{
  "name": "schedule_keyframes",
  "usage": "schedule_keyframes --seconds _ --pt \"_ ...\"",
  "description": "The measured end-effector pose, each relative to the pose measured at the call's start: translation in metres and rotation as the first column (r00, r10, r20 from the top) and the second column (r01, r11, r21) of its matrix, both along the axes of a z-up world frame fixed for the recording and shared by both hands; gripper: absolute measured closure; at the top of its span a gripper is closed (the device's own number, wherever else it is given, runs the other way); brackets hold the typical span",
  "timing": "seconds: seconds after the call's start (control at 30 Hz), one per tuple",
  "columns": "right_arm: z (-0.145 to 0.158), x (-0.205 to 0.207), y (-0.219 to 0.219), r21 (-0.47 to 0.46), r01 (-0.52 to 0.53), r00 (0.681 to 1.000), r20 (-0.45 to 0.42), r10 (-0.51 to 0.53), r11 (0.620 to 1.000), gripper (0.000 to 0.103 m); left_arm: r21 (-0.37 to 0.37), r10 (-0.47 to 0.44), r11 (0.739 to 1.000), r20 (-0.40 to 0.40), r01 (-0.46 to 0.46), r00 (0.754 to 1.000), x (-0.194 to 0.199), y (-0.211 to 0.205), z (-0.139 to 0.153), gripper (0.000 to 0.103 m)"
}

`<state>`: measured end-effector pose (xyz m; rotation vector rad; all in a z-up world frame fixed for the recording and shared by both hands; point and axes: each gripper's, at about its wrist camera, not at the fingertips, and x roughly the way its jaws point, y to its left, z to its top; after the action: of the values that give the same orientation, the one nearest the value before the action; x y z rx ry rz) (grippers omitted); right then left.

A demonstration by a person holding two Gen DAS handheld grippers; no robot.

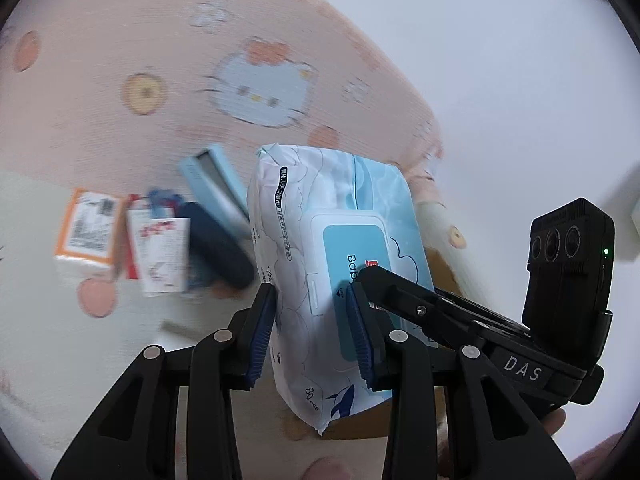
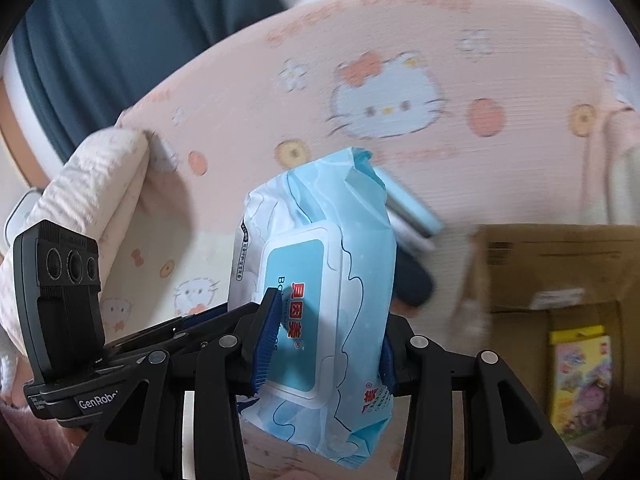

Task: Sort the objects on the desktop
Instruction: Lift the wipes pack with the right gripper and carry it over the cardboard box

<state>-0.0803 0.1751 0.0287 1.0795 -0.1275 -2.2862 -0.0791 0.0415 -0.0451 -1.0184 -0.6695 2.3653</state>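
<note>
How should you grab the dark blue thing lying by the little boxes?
Take the dark blue case across its narrow middle, coming straight down from above. It looks long and rounded and seems to lie flat with boxes close beside it, so a side approach would probably bump them. Blur hides finer detail.

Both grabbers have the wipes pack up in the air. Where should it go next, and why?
Probably carry the wipes pack sideways over the open cardboard box. The left gripper and right gripper both clamp it, and the box already holds a colourful package.
</note>
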Motion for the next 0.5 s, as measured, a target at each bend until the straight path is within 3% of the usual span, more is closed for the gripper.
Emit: schedule_keyframes --seconds 0.37,0.5 --pt "0.018 -0.005 0.117 -0.005 0.183 0.983 -0.023 -0.183 0.983 0.063 -0.032 -0.201 0.979 -0.019 0.200 0.979 -0.023 0.121 0.021 0.064" --pt "0.014 -0.017 0.161 -0.004 0.232 0.972 0.025 -0.232 0.973 0.062 -0.026 -0.252 0.967 0.059 0.254 0.966 -0.039 0.170 0.018 0.064"
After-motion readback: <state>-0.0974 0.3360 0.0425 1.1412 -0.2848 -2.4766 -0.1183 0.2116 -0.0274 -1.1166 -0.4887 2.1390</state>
